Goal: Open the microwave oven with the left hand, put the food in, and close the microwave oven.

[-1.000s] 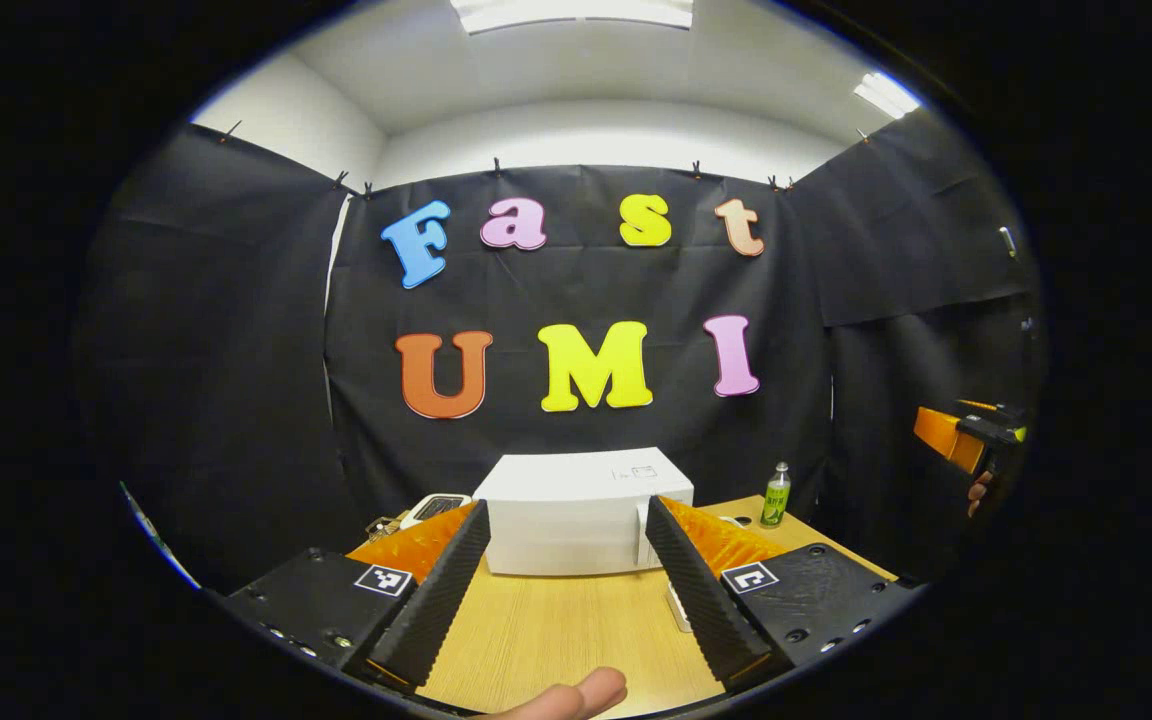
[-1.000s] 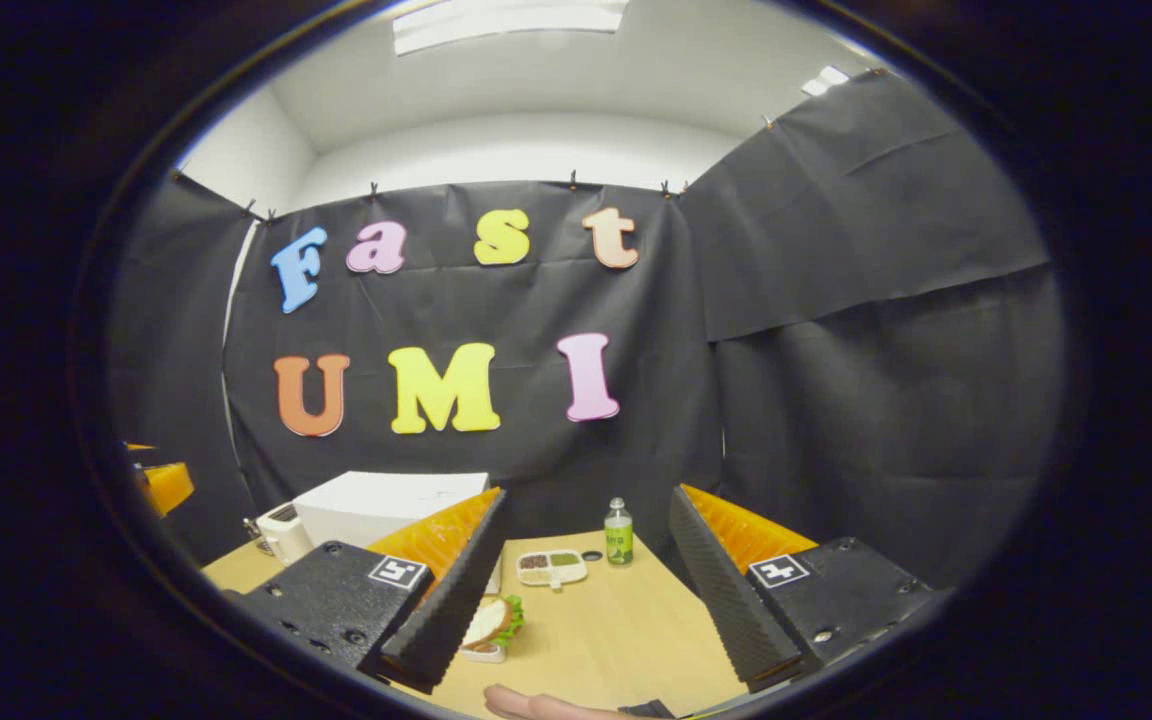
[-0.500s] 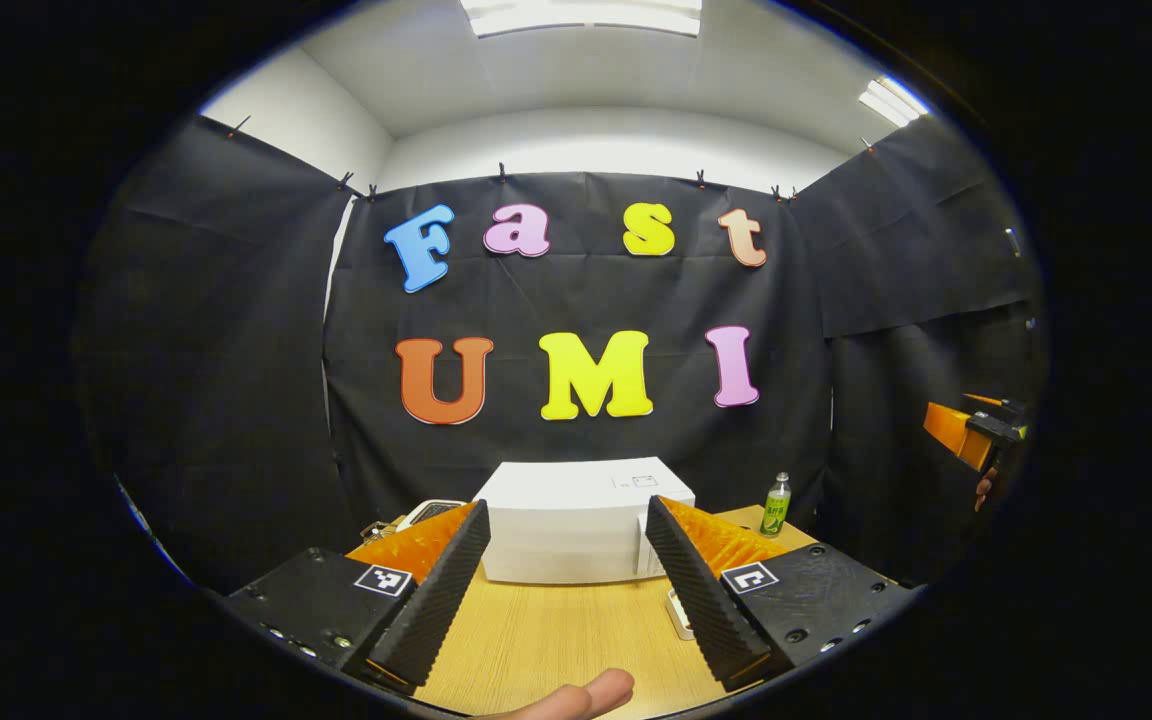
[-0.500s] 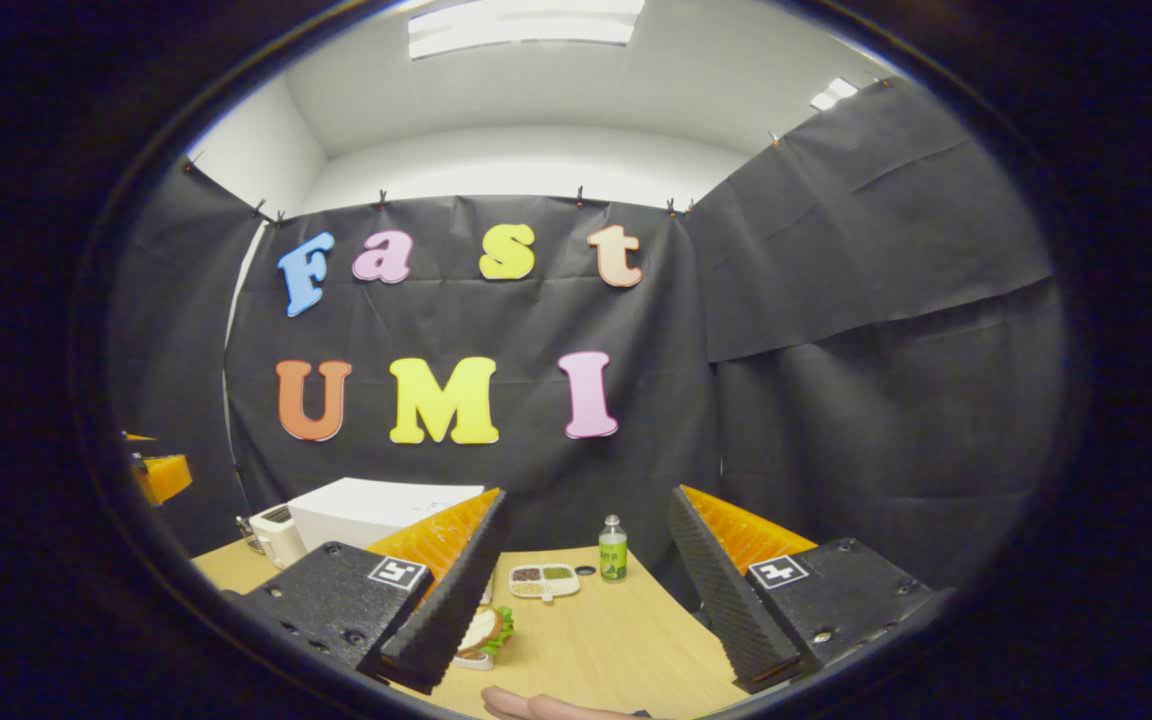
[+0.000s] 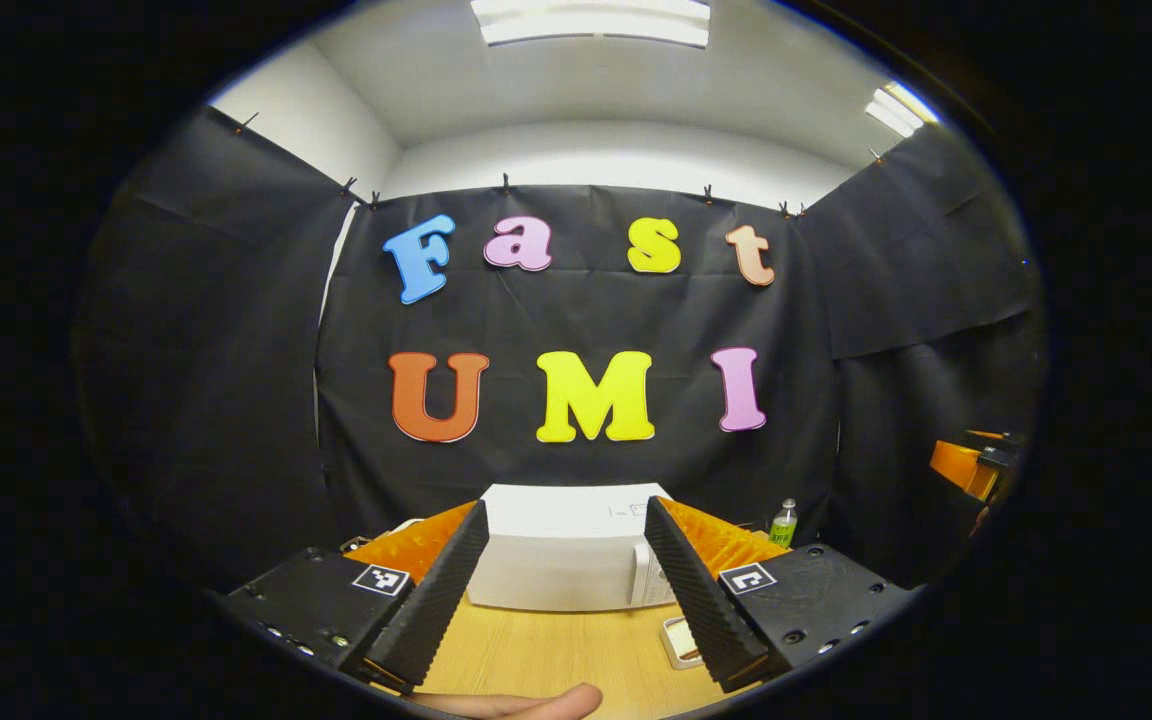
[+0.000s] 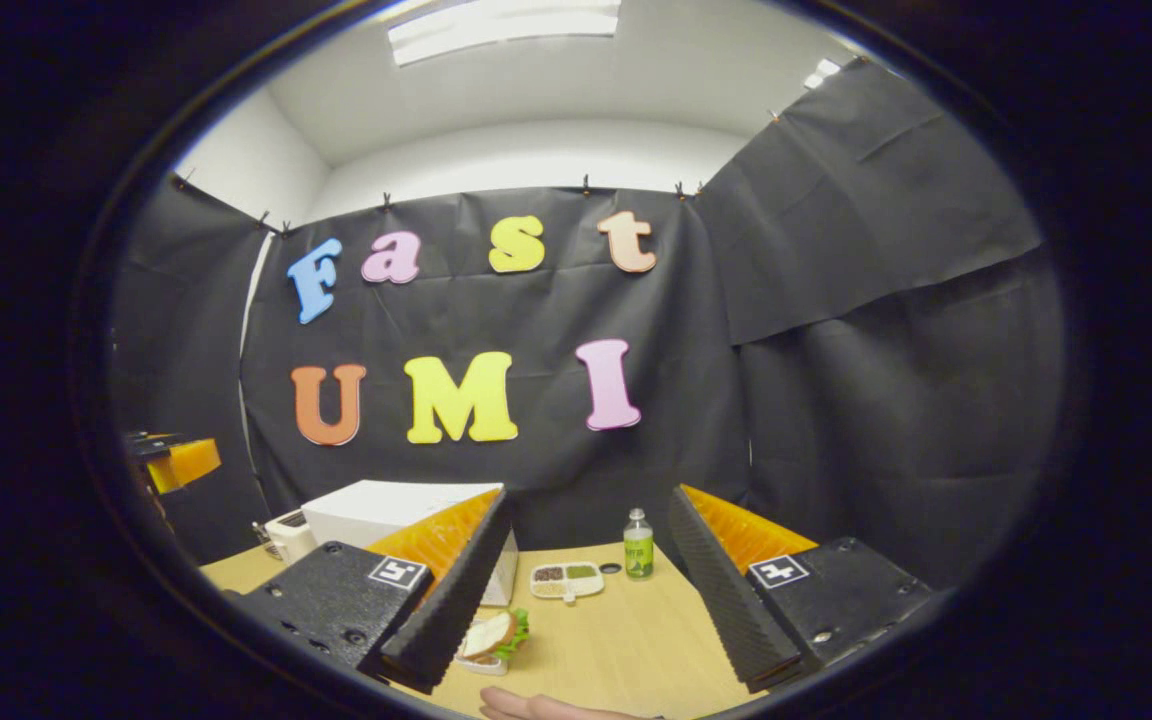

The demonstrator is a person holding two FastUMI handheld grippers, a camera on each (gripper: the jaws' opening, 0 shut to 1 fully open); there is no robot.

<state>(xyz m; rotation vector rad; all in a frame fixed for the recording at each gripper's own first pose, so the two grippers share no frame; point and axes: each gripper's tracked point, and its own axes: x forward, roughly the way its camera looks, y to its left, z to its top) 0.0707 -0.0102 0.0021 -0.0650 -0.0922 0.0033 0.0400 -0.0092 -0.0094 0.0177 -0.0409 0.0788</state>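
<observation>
Left gripper view has the microwave oven (image 5: 561,560) dead ahead, framed between the fingers of my left tongs (image 5: 566,570), and it sits lower and closer in frame than a second ago, its front face now showing where before I mostly saw its top. I read that as me dropping to door height, which is what opening it needs. The door is shut; nothing is done yet. My left tongs are spread wide and hold nothing.

The food, a sandwich (image 6: 491,635) on a small dish, lies on the table (image 6: 596,645) in front of the microwave oven and to its right, just past the left finger of my right tongs (image 6: 581,590). Those are wide open too, empty, well above the sandwich, and have turned a little toward the oven.

Further from the microwave oven on its right sit a small divided tray (image 6: 566,580) and a green bottle (image 6: 638,545), both clear of my path. A small white appliance (image 6: 288,535) stands at the oven's left.

Next, I judge, my left tongs must find the door edge.
</observation>
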